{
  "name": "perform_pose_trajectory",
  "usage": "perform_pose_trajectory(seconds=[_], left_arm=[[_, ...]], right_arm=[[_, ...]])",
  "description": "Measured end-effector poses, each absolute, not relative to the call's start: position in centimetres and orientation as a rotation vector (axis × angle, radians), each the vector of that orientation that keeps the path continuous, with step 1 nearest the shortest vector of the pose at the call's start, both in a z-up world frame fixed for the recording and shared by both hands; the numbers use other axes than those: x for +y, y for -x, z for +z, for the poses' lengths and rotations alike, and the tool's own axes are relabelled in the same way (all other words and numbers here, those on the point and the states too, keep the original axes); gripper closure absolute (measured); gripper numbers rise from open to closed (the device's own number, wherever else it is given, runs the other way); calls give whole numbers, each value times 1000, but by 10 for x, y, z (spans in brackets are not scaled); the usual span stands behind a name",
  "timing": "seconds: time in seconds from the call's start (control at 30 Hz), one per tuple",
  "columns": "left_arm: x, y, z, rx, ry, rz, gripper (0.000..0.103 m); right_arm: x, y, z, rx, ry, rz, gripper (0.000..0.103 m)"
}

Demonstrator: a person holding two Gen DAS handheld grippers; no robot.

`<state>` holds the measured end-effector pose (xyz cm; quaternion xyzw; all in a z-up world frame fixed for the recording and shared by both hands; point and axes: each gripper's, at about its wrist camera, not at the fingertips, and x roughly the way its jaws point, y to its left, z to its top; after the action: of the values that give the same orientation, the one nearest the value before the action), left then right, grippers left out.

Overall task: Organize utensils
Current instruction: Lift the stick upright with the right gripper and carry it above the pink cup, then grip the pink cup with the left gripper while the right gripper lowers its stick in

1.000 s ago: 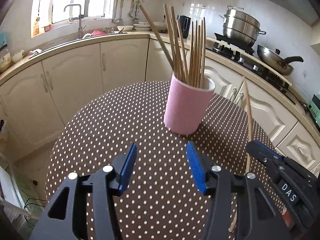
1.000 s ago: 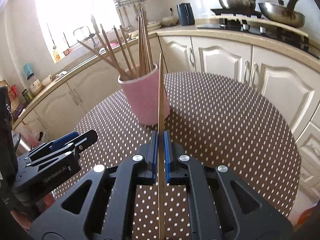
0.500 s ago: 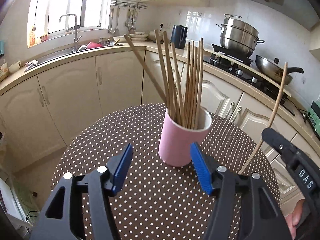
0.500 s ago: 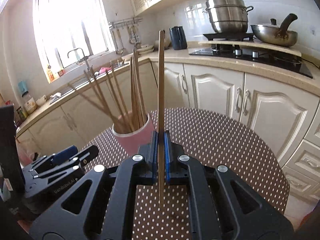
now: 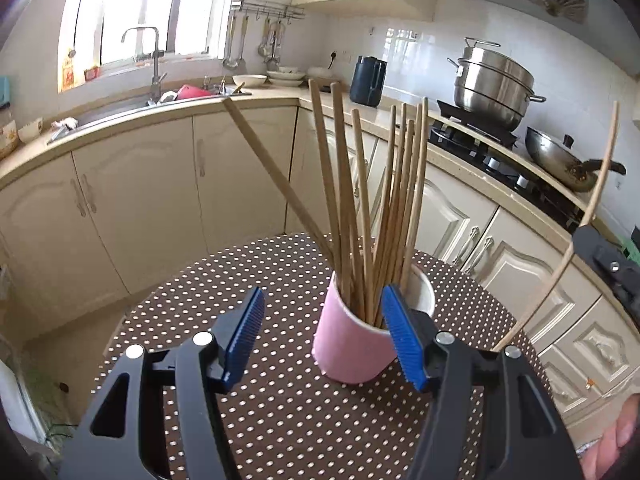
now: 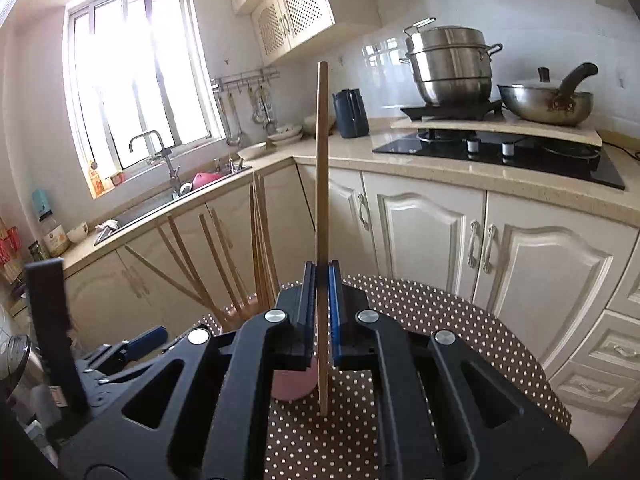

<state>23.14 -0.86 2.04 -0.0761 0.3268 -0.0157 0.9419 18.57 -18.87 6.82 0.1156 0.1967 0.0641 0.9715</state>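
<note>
A pink cup (image 5: 352, 348) stands on the dotted table, holding several wooden chopsticks (image 5: 360, 208) that fan upward. My left gripper (image 5: 323, 320) is open just in front of the cup, with no pad touching it; its right pad overlaps the cup's rim in the picture. My right gripper (image 6: 322, 312) is shut on a single chopstick (image 6: 322, 160), held upright above the table. In the left wrist view that chopstick (image 5: 596, 200) rises at the far right. In the right wrist view the cup (image 6: 292, 384) is mostly hidden behind the fingers.
The round table (image 5: 280, 420) has a brown polka-dot cloth. Cream cabinets and a counter curve behind it, with a sink tap (image 5: 154, 60), a dark kettle (image 5: 368, 80), a steel steamer pot (image 5: 496, 84) and a wok (image 5: 560, 156). A person's hand (image 5: 616, 440) shows at lower right.
Both grippers have risen and drawn back, so the cup sits lower in both views. The right gripper has lifted its chopstick higher. The left jaws stand a little wider.
</note>
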Motion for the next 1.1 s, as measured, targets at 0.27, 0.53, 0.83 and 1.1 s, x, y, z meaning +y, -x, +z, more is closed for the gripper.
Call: perform_pose_trajectory(seconds=[0.27, 0.53, 0.83, 1.1], left_arm=[[-18, -250, 5, 701, 153, -32, 42], [-15, -259, -5, 745, 176, -44, 42], [-15, -267, -14, 757, 198, -67, 64], [-24, -265, -13, 728, 172, -73, 78]], right_arm=[[-191, -195, 68, 389, -247, 126, 96], [-191, -201, 63, 398, -270, 128, 96], [-192, -208, 59, 421, -254, 96, 97], [-195, -204, 74, 375, -247, 83, 97]])
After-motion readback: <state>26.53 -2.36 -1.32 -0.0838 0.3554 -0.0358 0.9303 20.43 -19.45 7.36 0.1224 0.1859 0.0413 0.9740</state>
